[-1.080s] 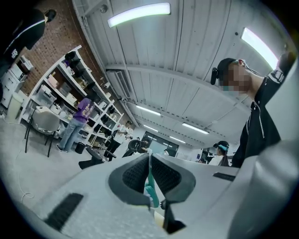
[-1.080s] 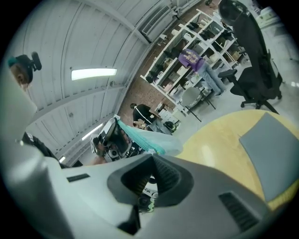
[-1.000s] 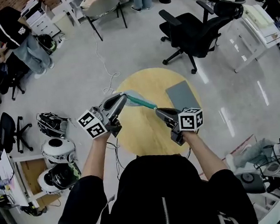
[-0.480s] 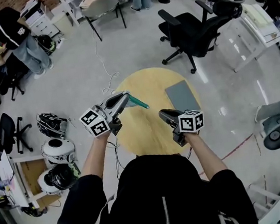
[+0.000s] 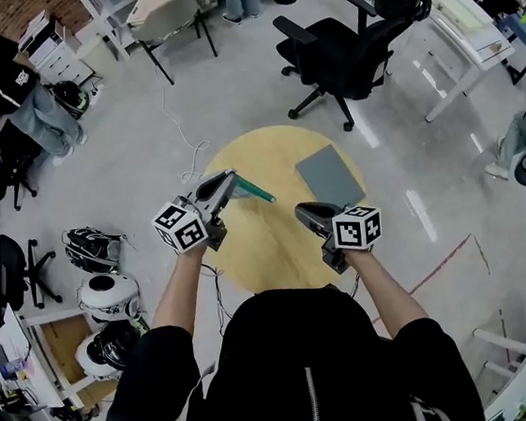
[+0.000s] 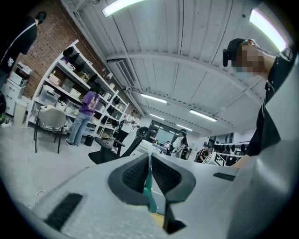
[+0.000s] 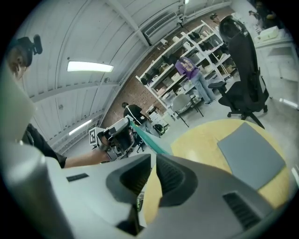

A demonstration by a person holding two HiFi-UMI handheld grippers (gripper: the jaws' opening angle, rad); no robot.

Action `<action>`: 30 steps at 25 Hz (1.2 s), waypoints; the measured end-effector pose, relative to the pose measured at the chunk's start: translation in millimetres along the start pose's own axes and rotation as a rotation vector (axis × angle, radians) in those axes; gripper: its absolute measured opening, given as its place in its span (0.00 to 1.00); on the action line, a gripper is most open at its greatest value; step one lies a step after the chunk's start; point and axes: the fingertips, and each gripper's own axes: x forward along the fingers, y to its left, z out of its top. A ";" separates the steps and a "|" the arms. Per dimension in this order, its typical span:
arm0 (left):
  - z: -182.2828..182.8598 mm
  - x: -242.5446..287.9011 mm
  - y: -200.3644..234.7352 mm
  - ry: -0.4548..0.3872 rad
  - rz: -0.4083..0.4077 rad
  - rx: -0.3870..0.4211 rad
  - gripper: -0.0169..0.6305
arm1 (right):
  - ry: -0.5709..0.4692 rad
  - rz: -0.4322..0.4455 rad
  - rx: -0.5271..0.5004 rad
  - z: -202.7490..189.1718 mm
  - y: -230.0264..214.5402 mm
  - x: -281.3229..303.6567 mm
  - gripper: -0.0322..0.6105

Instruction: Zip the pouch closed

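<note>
One pouch (image 5: pixel 256 191) edge pinched by left gripper (image 5: pixel 230 177); right gripper (image 5: pixel 302 211) narrowly parted, well clear

A teal fabric pouch (image 5: pixel 255 190) showed at centre frame against the pale yellow round wooden worktop (image 5: pixel 268 251). The flat rectangular mat (image 5: pixel 328 175) at the worktop's upper right was plain slate grey. The left hand-held gripper (image 5: pixel 229 178) and right hand-held gripper (image 5: pixel 303 212) were light grey with black ribbed pads, each bearing a white cube printed with black square markers. The swivel office chair (image 5: pixel 339 50) at upper middle was black, the glossy floor (image 5: pixel 143 152) pale grey. The person's top (image 5: pixel 309 369) at the bottom was black.
</note>
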 end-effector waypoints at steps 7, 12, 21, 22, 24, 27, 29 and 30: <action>-14.4 23.4 2.3 0.027 0.026 0.022 0.06 | -0.027 -0.061 -0.095 7.6 -3.1 -8.6 0.07; -19.8 54.6 20.7 0.069 0.060 0.045 0.06 | -0.039 -0.071 -0.085 10.3 -8.0 -7.4 0.05; -25.5 61.8 12.3 0.068 0.040 0.022 0.06 | -0.109 -0.127 -0.133 22.5 -2.8 -15.5 0.05; -25.6 62.0 10.7 0.069 0.037 0.023 0.06 | -0.125 -0.145 -0.154 25.8 -3.2 -18.1 0.05; -24.2 61.1 7.8 0.066 0.031 0.026 0.06 | -0.147 -0.178 -0.199 31.1 -2.9 -21.9 0.05; -20.1 59.8 5.1 0.058 0.025 0.032 0.06 | -0.169 -0.216 -0.260 38.0 -2.6 -25.2 0.05; -17.2 58.7 3.8 0.052 0.022 0.036 0.06 | -0.187 -0.234 -0.292 42.2 -1.7 -26.8 0.05; -16.0 57.6 3.1 0.050 0.022 0.039 0.06 | -0.194 -0.240 -0.306 43.8 -0.8 -27.3 0.05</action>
